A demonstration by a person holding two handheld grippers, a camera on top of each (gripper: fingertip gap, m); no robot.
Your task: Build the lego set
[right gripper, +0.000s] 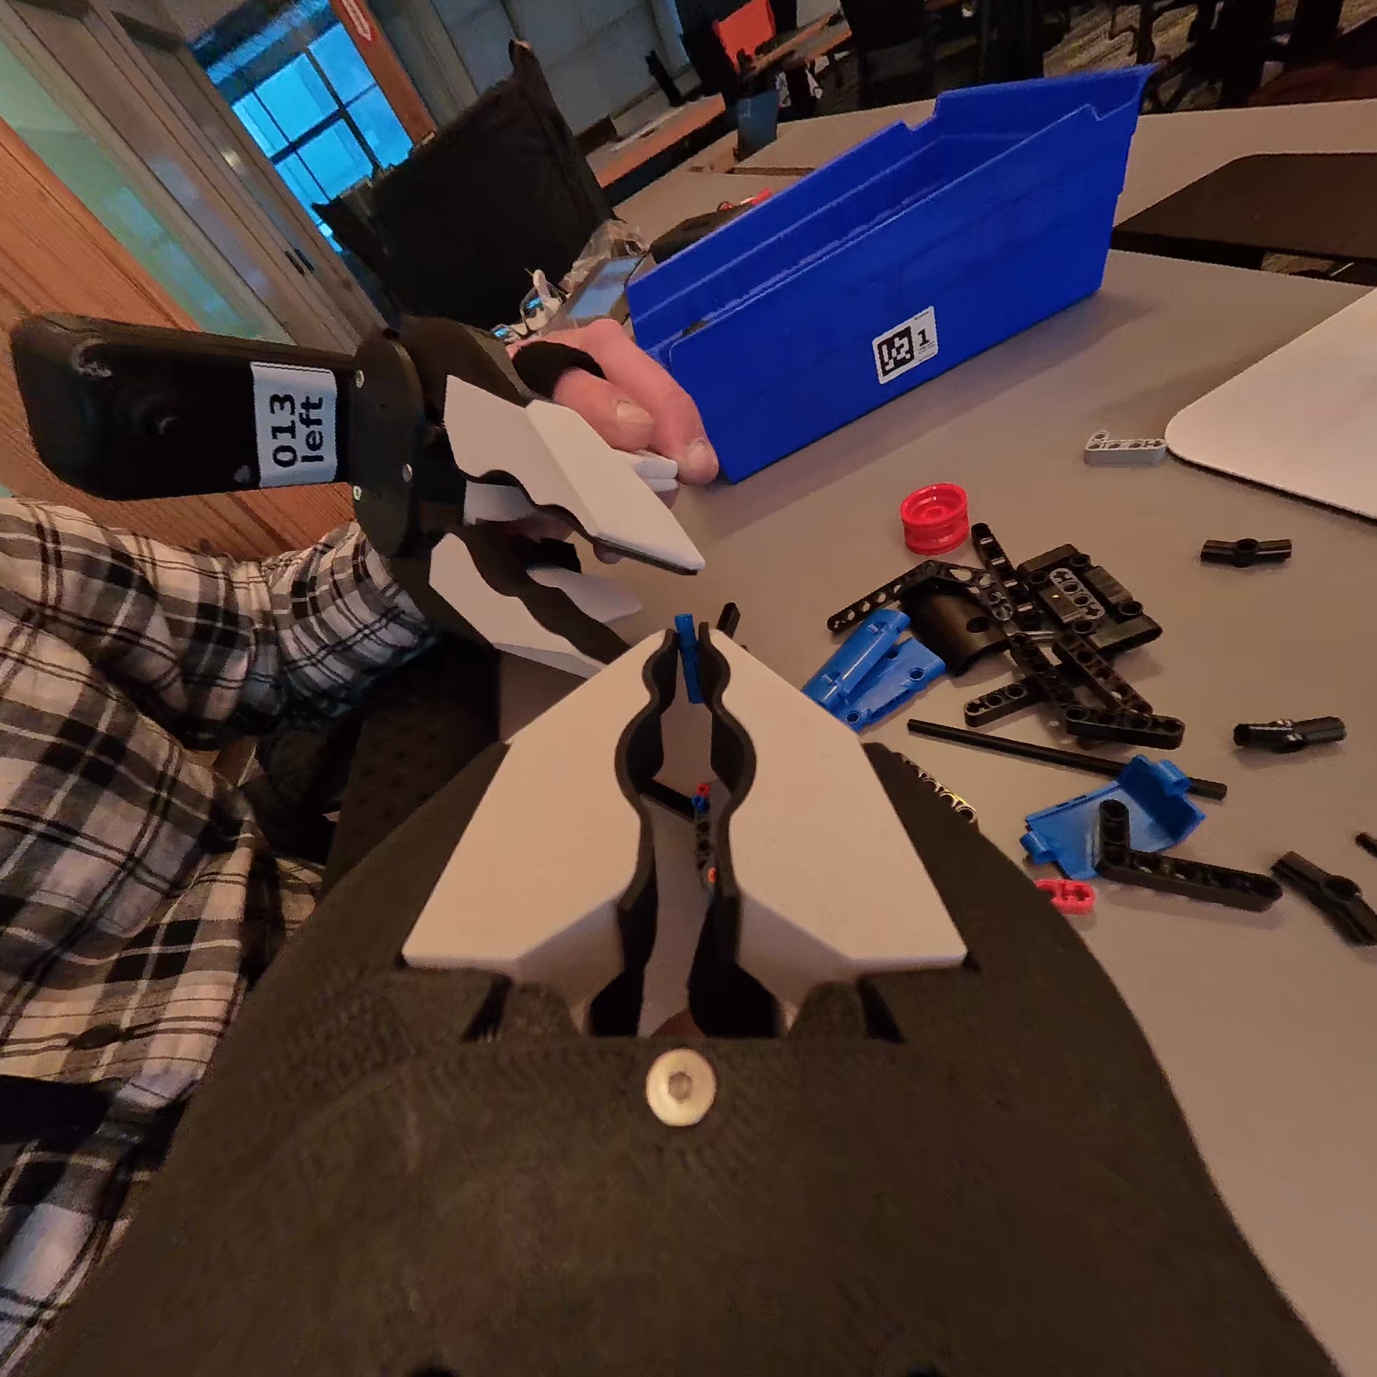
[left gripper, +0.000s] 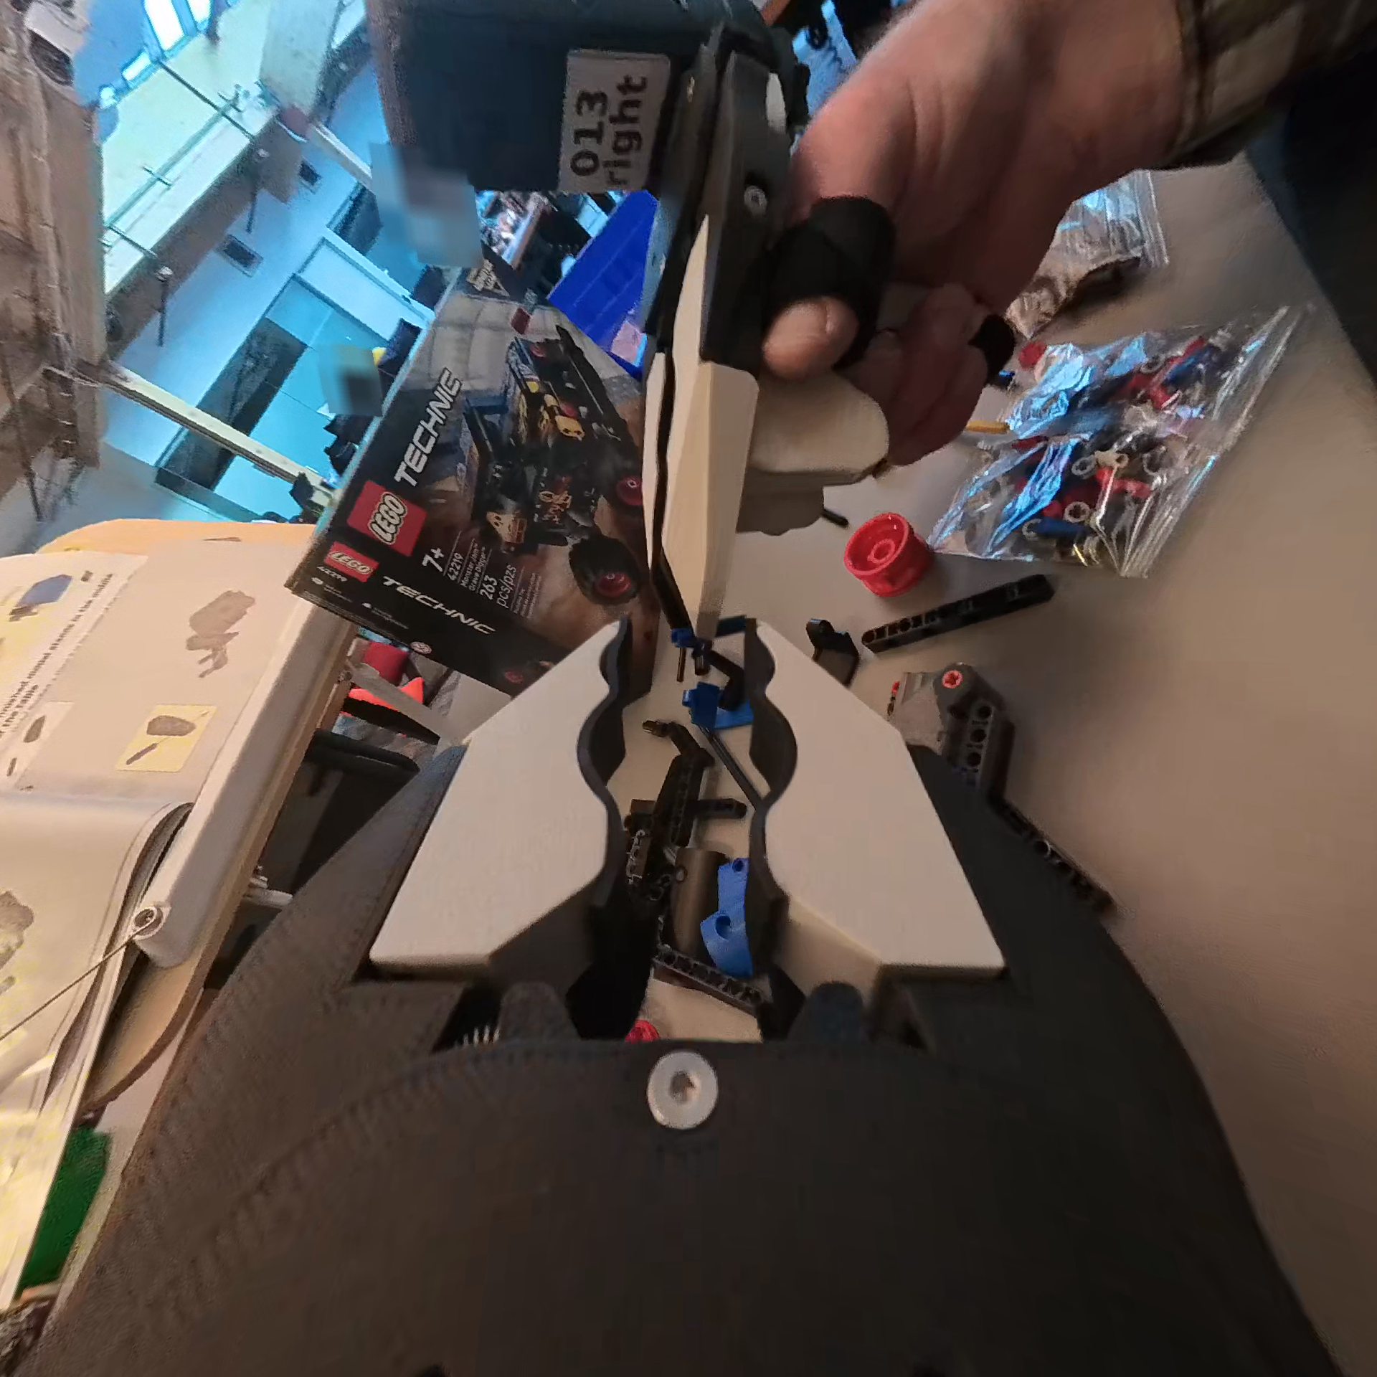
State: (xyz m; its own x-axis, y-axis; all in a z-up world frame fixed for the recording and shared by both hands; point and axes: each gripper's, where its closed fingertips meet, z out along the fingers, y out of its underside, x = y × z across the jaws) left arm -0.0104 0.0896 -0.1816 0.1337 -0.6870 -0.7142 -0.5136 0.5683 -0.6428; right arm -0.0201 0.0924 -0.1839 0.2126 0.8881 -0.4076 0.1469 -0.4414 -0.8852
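In the right wrist view our right gripper (right gripper: 689,642) pinches a small blue pin (right gripper: 687,659) at its fingertips, jaws nearly closed on it. Just beyond, at middle left of the frame, our left gripper (right gripper: 656,589) stands with jaws parted, gripping nothing we can see. Right of centre, loose black beams (right gripper: 1073,670) and blue panels (right gripper: 872,667) crowd the grey table (right gripper: 820,462), a red wheel hub (right gripper: 933,518) behind them. Bare tabletop lies between the hub and the blue bin (right gripper: 894,246) at upper centre. In the left wrist view, the set's box (left gripper: 477,514) stands upright at the table's left edge.
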